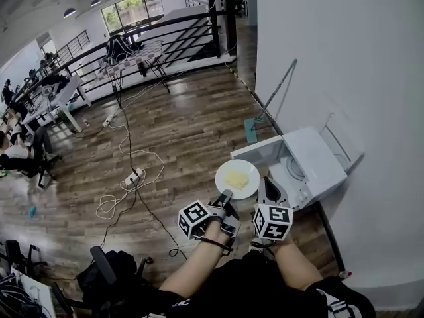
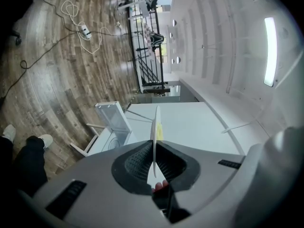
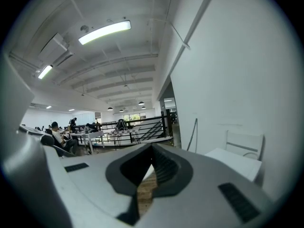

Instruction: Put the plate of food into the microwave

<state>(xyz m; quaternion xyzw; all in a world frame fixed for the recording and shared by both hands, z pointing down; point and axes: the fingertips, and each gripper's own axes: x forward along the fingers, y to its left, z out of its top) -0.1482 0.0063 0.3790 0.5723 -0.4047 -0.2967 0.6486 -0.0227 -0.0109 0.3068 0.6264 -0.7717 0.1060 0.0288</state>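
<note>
**Plate Held at Open Microwave**

Items counted: two grippers, one plate, one microwave.

The left gripper [image 1: 225, 196] has its jaws clamped narrowly on the near rim of the plate [image 1: 248, 189]. In the left gripper view the plate shows edge-on between the pads. The plate is white, carries one portion of yellow food [image 1: 235, 178] and is held level in the air.

The plate is just beside the microwave [image 1: 317, 159], in front of its open door [image 1: 255, 152] and not yet inside.

The right gripper [image 1: 270, 185] points at the microwave opening. Its jaws stand close together with nothing between them.
</note>
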